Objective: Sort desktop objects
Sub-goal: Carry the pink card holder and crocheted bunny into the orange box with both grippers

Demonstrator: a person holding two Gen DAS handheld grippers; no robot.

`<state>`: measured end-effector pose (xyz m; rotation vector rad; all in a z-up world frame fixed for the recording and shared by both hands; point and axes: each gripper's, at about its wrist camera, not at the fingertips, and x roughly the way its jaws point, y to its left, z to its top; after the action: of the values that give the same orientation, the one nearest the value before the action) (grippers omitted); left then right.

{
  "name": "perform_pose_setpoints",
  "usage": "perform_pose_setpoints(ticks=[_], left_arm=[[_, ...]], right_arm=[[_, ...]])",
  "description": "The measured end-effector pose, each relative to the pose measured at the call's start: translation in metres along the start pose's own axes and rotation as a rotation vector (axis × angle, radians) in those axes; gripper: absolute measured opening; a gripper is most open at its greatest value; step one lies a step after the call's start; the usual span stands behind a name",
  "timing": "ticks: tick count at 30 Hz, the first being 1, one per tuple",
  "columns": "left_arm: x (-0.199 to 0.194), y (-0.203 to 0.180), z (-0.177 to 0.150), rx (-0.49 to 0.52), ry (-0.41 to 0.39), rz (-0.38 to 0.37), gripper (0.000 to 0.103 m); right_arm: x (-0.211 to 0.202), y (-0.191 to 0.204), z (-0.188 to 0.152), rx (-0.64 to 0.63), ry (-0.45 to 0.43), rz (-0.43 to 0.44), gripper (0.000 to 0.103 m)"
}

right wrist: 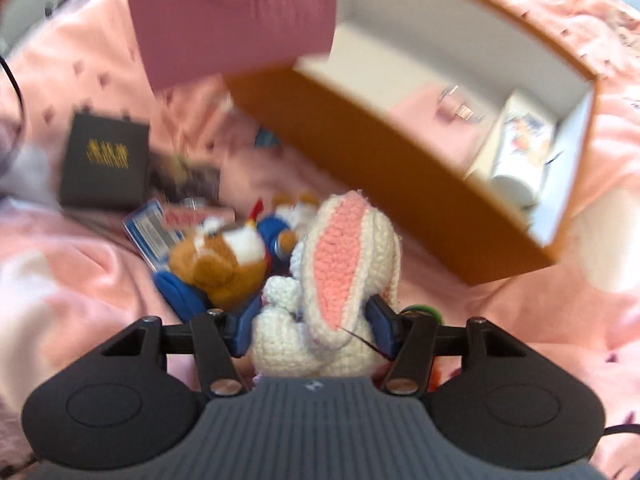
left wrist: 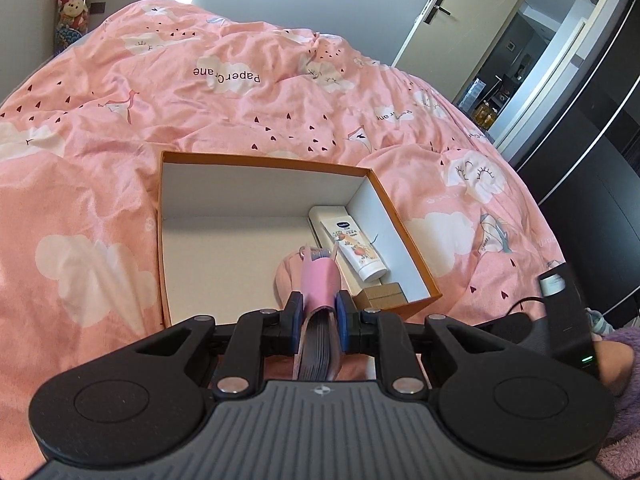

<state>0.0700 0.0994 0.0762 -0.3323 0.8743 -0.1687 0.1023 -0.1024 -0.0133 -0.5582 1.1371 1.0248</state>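
My left gripper [left wrist: 319, 300] is shut on a pink notebook [left wrist: 318, 280], held on edge over the near side of the open orange box [left wrist: 264, 160]. In the box lie a hand cream tube [left wrist: 356, 248], a long white box [left wrist: 328, 216] and a small cardboard box [left wrist: 382, 294]. In the blurred right wrist view my right gripper [right wrist: 310, 320] points down at the bedcover, and a cream and pink crochet bunny [right wrist: 348, 248] fills the gap between its blue pads. The pink notebook [right wrist: 236, 20] hangs at the top, beside the orange box [right wrist: 380, 152].
Everything lies on a bed with a rumpled pink duvet [left wrist: 240, 112]. Left of the bunny sit a brown bear plush in blue [right wrist: 224, 252], a blue card packet [right wrist: 148, 232] and a black box with gold print [right wrist: 104, 160]. An open door [left wrist: 432, 12] stands beyond the bed.
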Motion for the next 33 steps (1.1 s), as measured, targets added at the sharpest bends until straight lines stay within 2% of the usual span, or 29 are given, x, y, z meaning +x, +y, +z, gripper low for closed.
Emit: perform_pose_setpoints(ticks=[6,12,14,22,28,31,33], left_arm=[[0.013,0.001,0.013,-0.051,-0.025,-0.014,0.020],[0.038,0.008,0.023,-0.164,-0.040,-0.049,0.020],[0.048,0.011,0.025,-0.205,-0.037,-0.068,0.020],[0.092,0.030,0.027,-0.413,-0.052,-0.126,0.020],[0.125,0.035,0.018,-0.517,-0.046,-0.138,0.020],[0.135,0.038,0.009,-0.549,-0.063,-0.101,0.020],[0.139,0.042,0.003,-0.583,-0.068,-0.103,0.020]], right_arm=[[-0.049,-0.015,0.011,0.069,-0.153,0.033,0.059],[-0.073,-0.047,0.029,0.207,-0.294,0.116,0.060],[-0.074,-0.058,0.034,0.261,-0.320,0.117,0.060],[-0.068,-0.106,0.049,0.440,-0.381,0.082,0.060],[-0.049,-0.118,0.061,0.416,-0.359,0.012,0.060],[-0.036,-0.124,0.063,0.427,-0.349,0.010,0.060],[-0.031,-0.128,0.063,0.436,-0.345,0.021,0.060]])
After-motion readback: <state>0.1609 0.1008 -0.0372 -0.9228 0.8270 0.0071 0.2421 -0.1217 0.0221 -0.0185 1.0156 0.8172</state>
